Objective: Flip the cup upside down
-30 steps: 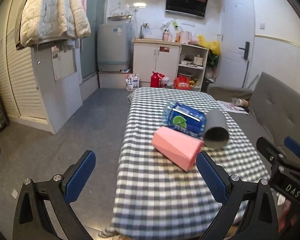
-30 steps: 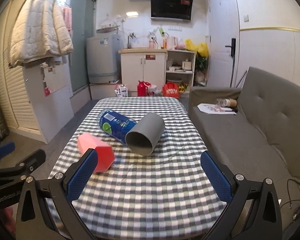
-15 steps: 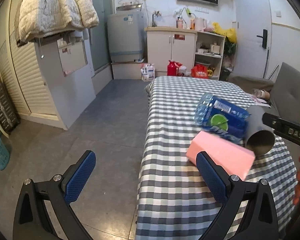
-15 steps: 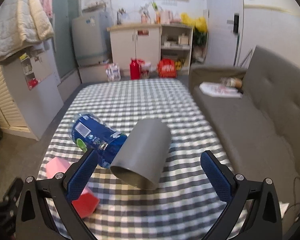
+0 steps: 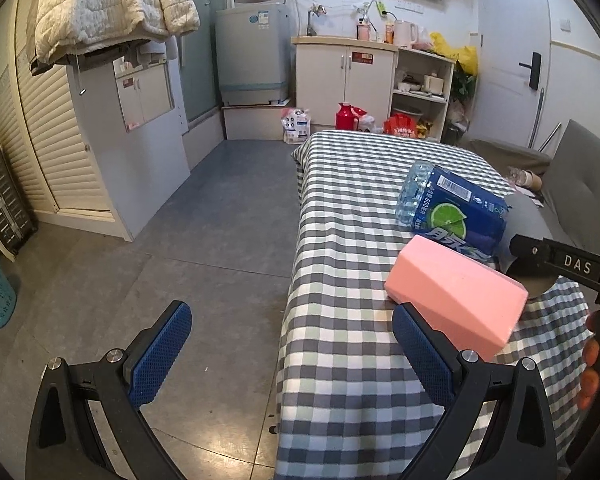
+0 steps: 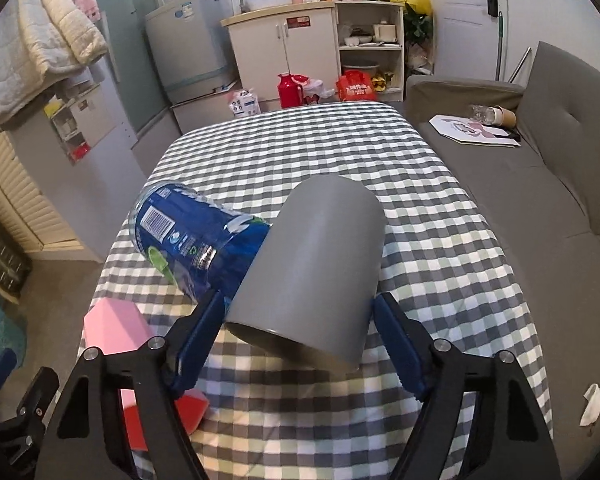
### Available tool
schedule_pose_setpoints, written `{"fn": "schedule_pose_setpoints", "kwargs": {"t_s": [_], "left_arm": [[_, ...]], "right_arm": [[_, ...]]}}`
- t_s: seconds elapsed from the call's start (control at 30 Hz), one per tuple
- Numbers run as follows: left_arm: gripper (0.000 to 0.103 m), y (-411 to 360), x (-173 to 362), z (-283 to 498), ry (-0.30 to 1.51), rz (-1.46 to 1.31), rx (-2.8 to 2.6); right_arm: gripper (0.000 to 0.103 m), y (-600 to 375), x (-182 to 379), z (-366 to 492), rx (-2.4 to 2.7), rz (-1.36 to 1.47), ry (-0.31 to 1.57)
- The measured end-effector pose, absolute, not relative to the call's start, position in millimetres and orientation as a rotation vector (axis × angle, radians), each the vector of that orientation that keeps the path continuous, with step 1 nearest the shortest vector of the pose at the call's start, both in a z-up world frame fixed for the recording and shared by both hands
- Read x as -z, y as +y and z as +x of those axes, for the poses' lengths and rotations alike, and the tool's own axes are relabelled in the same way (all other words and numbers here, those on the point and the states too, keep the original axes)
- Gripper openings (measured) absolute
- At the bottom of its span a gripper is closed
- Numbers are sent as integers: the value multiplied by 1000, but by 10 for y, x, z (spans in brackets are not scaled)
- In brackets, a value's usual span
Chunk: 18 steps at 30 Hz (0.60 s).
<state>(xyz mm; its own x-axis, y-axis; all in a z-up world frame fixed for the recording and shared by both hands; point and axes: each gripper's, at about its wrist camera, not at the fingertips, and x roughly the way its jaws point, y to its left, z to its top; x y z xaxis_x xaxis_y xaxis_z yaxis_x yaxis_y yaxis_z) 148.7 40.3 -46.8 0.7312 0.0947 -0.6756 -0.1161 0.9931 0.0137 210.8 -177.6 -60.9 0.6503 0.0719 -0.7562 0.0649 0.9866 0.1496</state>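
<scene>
A grey cup [image 6: 312,268] lies on its side on the checked tablecloth [image 6: 440,264], its open mouth toward me. My right gripper [image 6: 300,344] has its blue fingers on either side of the cup's mouth end, close to its walls; whether they press it I cannot tell. In the left wrist view only a sliver of the cup [image 5: 526,216] shows behind the right gripper's body. My left gripper [image 5: 288,356] is open and empty, at the table's left edge, half over the floor.
A blue-labelled plastic bottle [image 6: 192,240] lies against the cup's left side. A pink box [image 5: 456,292] lies near the table's front left. A grey sofa [image 6: 540,184] runs along the table's right. Cabinets and a washing machine stand at the back.
My right gripper has moved forward and down to the cup, and its fingers have closed in around the mouth end. My left gripper has drifted left, off the table's edge.
</scene>
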Motion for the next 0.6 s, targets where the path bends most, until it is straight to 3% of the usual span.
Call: {"fn": "schedule_pose_setpoints", "kwargs": {"t_s": [0.6], "left_arm": [[103, 149, 172, 843, 754, 16, -36]], "right_arm": [[75, -1563, 514, 625, -91, 45, 917]]}}
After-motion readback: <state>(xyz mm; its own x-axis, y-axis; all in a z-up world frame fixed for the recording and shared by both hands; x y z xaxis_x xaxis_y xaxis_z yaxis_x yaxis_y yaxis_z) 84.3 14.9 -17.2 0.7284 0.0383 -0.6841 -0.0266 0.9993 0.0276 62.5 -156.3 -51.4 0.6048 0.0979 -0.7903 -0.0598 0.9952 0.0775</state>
